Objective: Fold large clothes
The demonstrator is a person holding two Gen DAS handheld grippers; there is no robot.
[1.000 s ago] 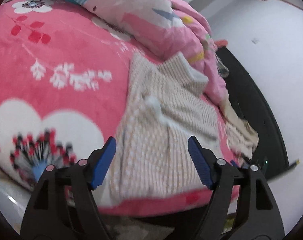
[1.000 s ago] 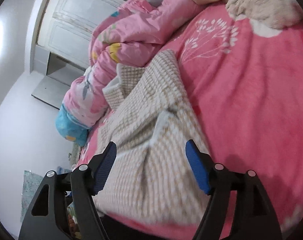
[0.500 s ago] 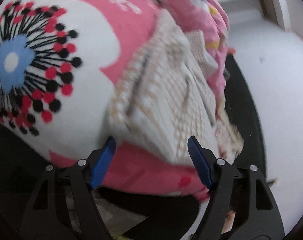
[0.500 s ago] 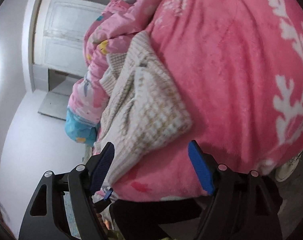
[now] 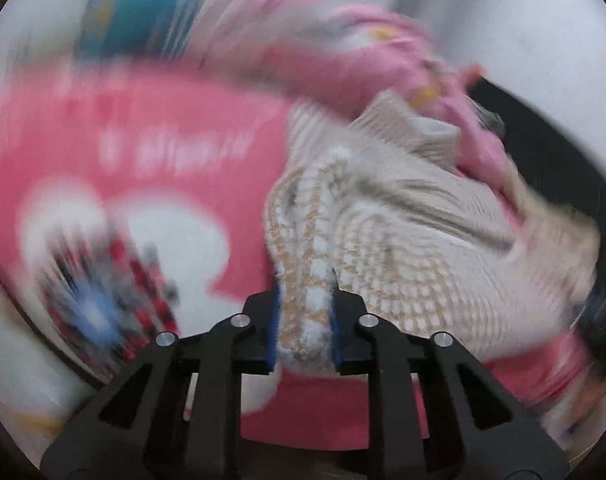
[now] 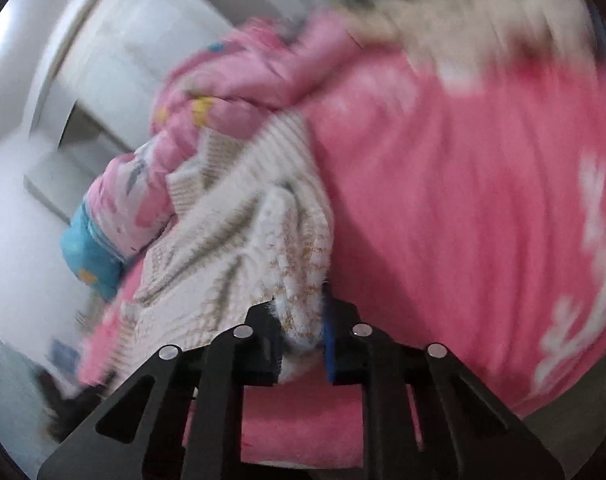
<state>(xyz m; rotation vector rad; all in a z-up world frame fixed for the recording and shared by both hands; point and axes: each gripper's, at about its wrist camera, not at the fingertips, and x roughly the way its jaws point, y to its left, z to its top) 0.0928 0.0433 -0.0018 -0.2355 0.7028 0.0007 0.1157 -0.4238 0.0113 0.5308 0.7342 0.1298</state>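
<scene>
Knit sweater [image 5: 403, 240] — pinched in both grippers

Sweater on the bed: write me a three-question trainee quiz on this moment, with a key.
1. True or false: the left gripper has knit fabric of the sweater between its closing jaws.
2. The sweater lies on: A) a pink blanket B) a wooden table C) a tiled floor.
3. Fill in: the right gripper pinches the sweater's ____.

Key: 1 true; 2 A; 3 edge.
</scene>
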